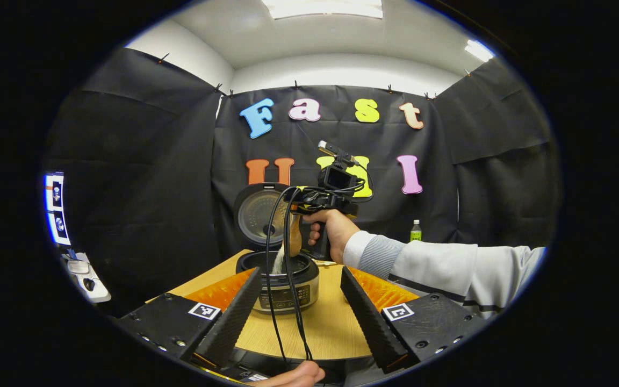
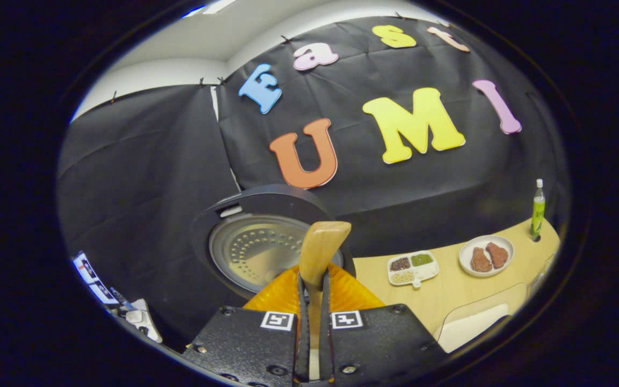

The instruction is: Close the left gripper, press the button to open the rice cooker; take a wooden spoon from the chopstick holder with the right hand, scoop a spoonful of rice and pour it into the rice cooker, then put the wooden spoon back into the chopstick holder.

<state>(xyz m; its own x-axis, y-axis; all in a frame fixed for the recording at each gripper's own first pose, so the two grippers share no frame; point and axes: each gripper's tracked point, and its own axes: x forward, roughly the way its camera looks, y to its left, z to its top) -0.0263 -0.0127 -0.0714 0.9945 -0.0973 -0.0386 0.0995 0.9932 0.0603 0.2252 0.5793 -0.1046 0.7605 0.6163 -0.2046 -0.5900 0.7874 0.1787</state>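
Observation:
The rice cooker (image 1: 283, 287) stands on the wooden table (image 1: 331, 322) with its round lid (image 1: 257, 215) swung up. Above the pot a hand holds my right gripper (image 1: 309, 207), which grips the wooden spoon (image 1: 294, 242) tilted downward. White rice (image 1: 279, 262) streams from the spoon into the pot. In the right gripper view my right gripper (image 2: 312, 279) is shut on the wooden spoon (image 2: 322, 247), with the raised lid (image 2: 258, 244) just behind it. My left gripper (image 1: 301, 303) is open, its fingers spread on either side of the cooker, a little in front of it.
Black cables (image 1: 288, 301) hang from the right gripper across the cooker's front. A divided tray of grains (image 2: 412, 267), a plate with brown pieces (image 2: 486, 255) and a green bottle (image 2: 538, 209) stand on the table (image 2: 449, 298). A clear container (image 2: 479, 320) sits near its edge.

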